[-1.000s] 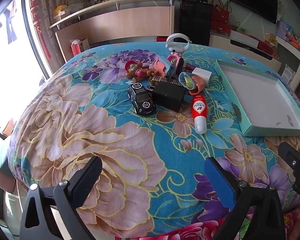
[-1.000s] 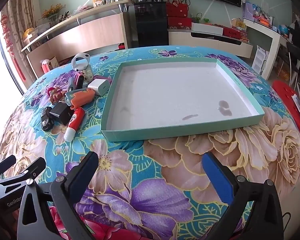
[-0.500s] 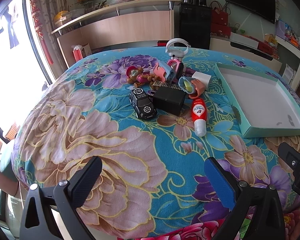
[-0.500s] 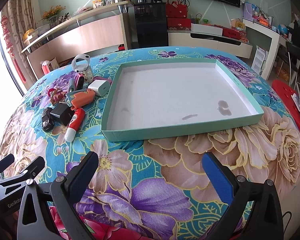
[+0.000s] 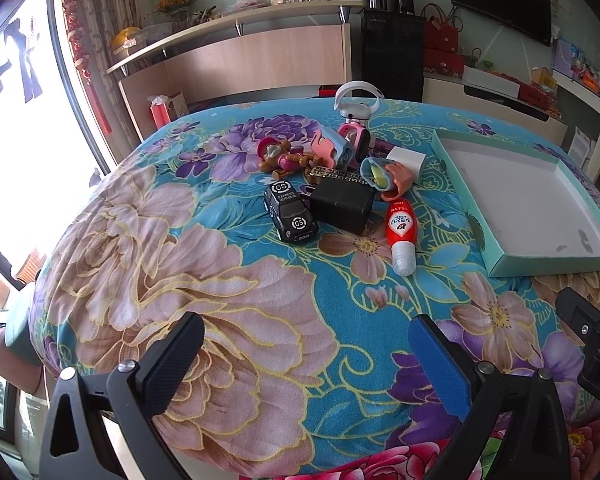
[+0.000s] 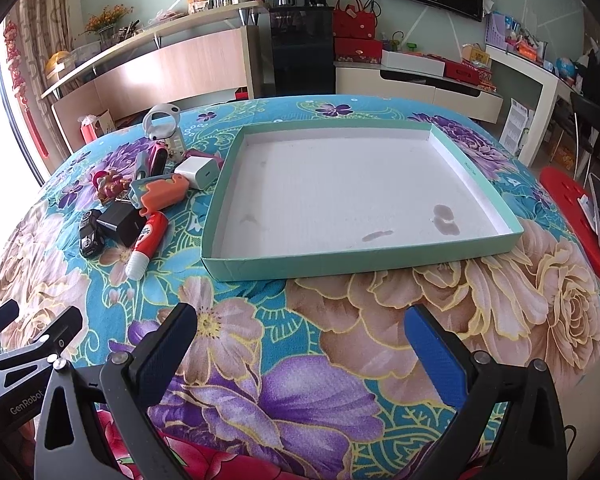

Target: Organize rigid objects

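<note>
On the near edge of the table: both grippers hover low over the floral cloth (image 5: pixel 228 320), holding nothing.
Left gripper (image 5: pixel 306 354): fingers spread wide, aimed at the toy pile.
Right gripper (image 6: pixel 300 346): fingers spread wide, aimed at the tray.
Tray (image 6: pixel 496 206): shallow, mint-green, white inside, right of the pile.
Pile: black toy car (image 5: pixel 291 212), black charger block (image 5: pixel 342 204), red glue tube (image 5: pixel 400 232), close together.
Writing: "CS EXPRESS" on the car; "GenRobot" on the left gripper's body in the right view.
</note>
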`<state>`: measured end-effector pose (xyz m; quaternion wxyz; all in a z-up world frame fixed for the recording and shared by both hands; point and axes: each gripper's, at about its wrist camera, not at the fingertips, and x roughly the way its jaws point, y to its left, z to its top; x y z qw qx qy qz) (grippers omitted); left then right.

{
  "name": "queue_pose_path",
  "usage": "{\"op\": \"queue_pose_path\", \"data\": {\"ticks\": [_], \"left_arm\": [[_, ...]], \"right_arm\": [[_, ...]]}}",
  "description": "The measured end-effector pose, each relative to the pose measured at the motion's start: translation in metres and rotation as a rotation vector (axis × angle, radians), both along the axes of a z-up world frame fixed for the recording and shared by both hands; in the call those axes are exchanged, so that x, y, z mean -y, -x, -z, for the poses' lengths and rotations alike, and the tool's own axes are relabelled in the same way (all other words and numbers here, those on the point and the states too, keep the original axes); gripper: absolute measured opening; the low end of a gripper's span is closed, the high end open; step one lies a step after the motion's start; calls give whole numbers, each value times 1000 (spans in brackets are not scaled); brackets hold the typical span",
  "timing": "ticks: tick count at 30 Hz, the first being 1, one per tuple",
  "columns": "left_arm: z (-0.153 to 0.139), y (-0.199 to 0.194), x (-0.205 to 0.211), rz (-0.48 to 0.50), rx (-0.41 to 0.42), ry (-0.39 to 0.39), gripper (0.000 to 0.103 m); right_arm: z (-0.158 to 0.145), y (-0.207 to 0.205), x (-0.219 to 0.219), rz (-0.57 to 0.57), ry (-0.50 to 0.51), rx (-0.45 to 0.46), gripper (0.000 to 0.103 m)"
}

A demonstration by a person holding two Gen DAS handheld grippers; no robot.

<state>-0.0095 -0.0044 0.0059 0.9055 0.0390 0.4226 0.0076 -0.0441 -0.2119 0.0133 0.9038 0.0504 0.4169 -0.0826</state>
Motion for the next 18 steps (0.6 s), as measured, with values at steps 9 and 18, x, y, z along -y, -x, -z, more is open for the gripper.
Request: {"op": "queue_pose_path", "data": {"ticks": [9, 18], "left_arm": [[0, 1, 1, 1, 5, -5, 103], [0, 2, 1, 1, 5, -6, 103]], "right_arm": [[0, 0, -1, -2, 12, -1, 103], [0, 0, -1, -1, 12, -2, 103]]}}
